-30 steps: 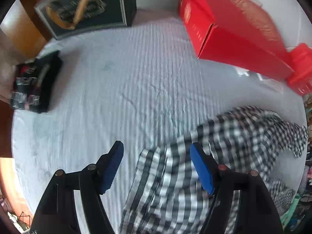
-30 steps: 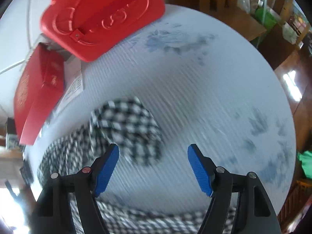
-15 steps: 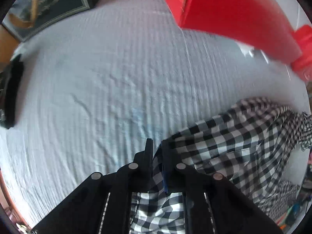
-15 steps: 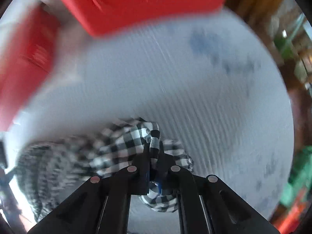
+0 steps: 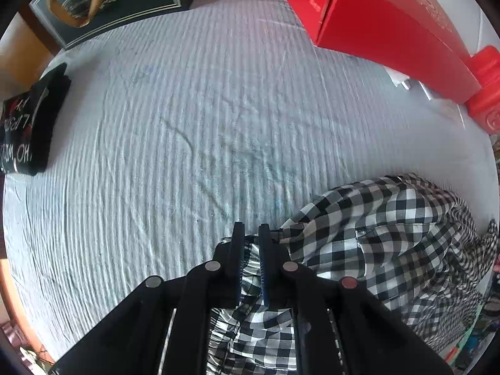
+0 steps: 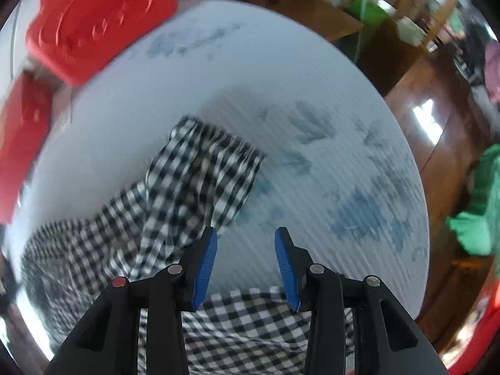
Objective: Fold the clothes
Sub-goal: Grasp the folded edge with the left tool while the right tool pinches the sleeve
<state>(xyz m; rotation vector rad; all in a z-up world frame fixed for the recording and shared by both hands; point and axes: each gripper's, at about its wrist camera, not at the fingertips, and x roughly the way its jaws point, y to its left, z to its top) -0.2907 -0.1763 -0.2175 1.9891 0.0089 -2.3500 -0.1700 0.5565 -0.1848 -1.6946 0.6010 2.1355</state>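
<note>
A black-and-white checked garment [image 5: 390, 234] lies crumpled on the white ribbed cloth of a round table [image 5: 187, 125]. My left gripper [image 5: 250, 234] points straight down at the garment's gathered edge and is shut on that fabric. In the right wrist view one leg of the checked garment [image 6: 206, 175] lies spread out flat, its frilled hem toward the far side. My right gripper [image 6: 245, 250] hovers just right of that leg, its jaws opening, with only bare tablecloth between its blue pads [image 6: 206, 262]. More checked cloth shows under its fingers.
A long red box [image 5: 390, 22] and a red plastic case [image 6: 97, 18] stand at the table's far side. A dark green box [image 5: 106, 3] sits far left, a folded black garment [image 5: 28, 125] at the left edge. Wooden furniture [image 6: 437, 118] and a green item [image 6: 481, 206] lie beyond the table.
The left gripper dropped onto the garment's edge and closed on it. The right gripper closed on the leg, pulled it outward, then let go; the leg now lies spread flat.
</note>
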